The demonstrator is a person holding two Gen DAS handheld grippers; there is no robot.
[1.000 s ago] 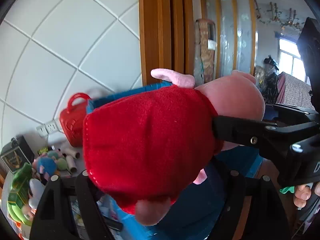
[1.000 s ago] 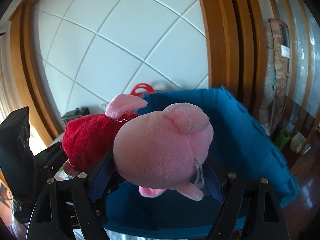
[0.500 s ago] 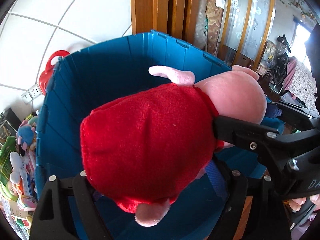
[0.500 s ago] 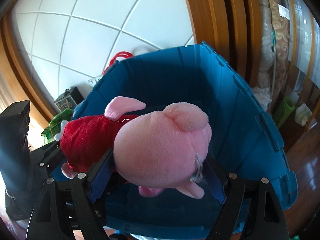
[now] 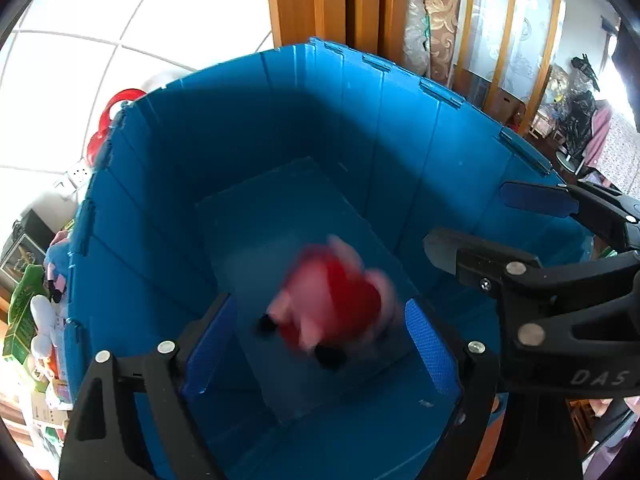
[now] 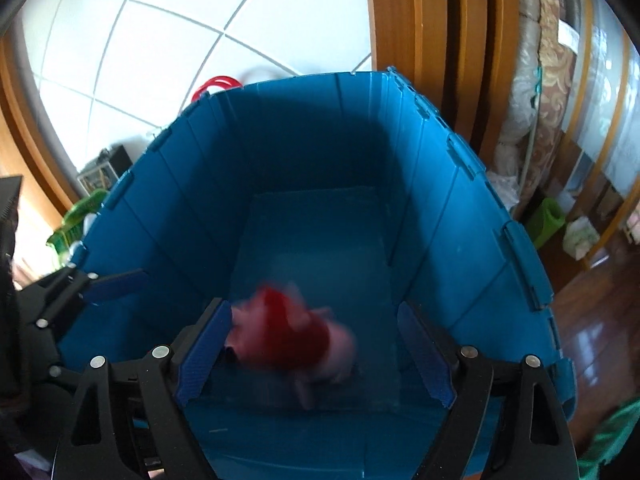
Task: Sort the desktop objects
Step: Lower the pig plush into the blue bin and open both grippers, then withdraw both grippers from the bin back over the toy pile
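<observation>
Pink pig plush in red dress (image 5: 332,300) dropping, blurred, toward the floor of the blue crate (image 5: 280,112) — released! Left gripper (image 5: 316,352) and right gripper (image 6: 316,356) both hanging over the rim, jaws just widened, nothing between them. One toy in; more toys (image 5: 40,320) waiting outside the crate, left side

- Left wrist view looks steeply down into the blue bin (image 5: 360,128), close above its rim.
- Right wrist view does likewise; both share the bin's floor.
</observation>
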